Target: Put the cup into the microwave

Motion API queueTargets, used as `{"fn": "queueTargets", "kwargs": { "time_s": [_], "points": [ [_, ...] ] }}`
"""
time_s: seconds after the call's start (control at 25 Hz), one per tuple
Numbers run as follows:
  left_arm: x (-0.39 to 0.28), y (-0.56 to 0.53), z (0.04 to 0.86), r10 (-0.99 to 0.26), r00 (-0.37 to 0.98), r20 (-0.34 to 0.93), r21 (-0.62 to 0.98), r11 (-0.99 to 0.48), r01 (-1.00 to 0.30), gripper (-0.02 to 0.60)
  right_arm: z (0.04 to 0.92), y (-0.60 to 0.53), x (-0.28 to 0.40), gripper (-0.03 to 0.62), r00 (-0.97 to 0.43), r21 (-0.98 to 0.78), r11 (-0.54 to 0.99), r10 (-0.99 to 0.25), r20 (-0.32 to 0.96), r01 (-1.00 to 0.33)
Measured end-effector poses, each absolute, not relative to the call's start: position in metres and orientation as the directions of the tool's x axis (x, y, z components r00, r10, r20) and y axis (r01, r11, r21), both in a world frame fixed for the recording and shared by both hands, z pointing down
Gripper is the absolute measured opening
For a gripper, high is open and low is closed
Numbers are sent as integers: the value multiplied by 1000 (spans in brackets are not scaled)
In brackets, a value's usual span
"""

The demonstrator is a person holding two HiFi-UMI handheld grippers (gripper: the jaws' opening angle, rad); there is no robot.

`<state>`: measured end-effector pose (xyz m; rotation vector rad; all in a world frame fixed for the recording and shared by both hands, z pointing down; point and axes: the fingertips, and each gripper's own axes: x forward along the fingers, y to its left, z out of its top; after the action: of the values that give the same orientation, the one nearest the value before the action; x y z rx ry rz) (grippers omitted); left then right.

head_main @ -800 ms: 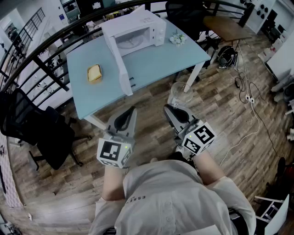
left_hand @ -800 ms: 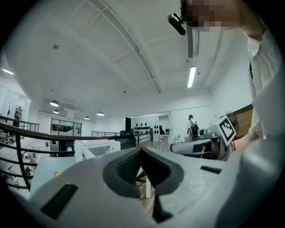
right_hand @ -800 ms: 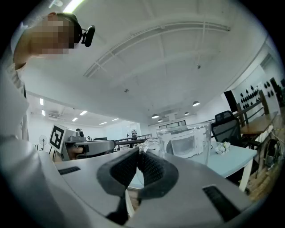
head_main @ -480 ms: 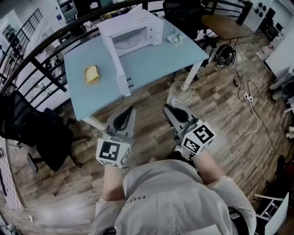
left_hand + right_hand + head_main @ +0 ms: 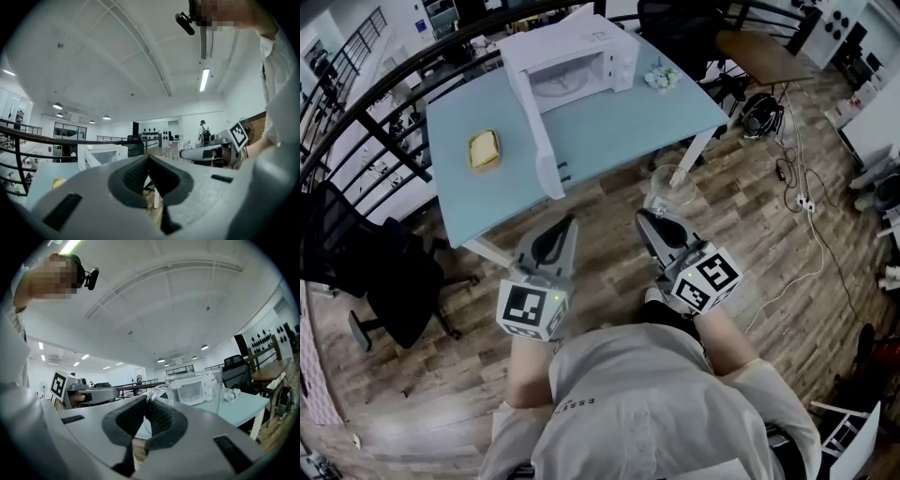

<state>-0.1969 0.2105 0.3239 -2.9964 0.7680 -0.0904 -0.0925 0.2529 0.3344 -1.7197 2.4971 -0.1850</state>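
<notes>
The right gripper point(image 5: 653, 218) is clamping the clear glass cup point(image 5: 668, 190), well short of the far open white microwave point(image 5: 581, 58); the left gripper point(image 5: 570, 225) is hanging closed, empty.

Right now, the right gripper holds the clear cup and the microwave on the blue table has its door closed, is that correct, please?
Not quite: the microwave has its door standing wide open, as the head view shows. The rest holds: the right gripper has its jaws shut on the clear cup, and the microwave sits on the blue table.
</notes>
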Motion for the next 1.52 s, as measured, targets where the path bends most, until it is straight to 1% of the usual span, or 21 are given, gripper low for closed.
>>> {"fn": "queueTargets", "kwargs": {
  "time_s": [0.24, 0.4, 0.88, 1.08, 1.32, 1.52],
  "points": [
    [-170, 186, 331, -507, 860, 54, -66, -861, -504, 2, 339, 220, -63, 20, -392, -161, 390, -920, -22, -907],
    [-145, 162, 341, -562, 825, 65, -66, -827, -558, 2, 349, 188, -37, 20, -457, -167, 453, -889, -17, -876],
    [-33, 70, 344, -718, 689, 96, -51, -695, -717, 2, 357, 65, 81, 20, -640, -194, 623, -768, 30, -758],
    [5, 41, 347, -773, 625, 111, -43, -632, -774, 2, 360, 30, 119, 20, -707, -194, 688, -706, 44, -699],
    [33, 14, 355, -818, 561, 127, -26, -568, -822, 2, 372, -4, 145, 20, -772, -193, 751, -631, 74, -632],
    [41, -10, 369, -828, 537, 160, -17, -546, -838, 2, 385, -36, 149, 20, -804, -205, 779, -587, 95, -592]
  ]
}}
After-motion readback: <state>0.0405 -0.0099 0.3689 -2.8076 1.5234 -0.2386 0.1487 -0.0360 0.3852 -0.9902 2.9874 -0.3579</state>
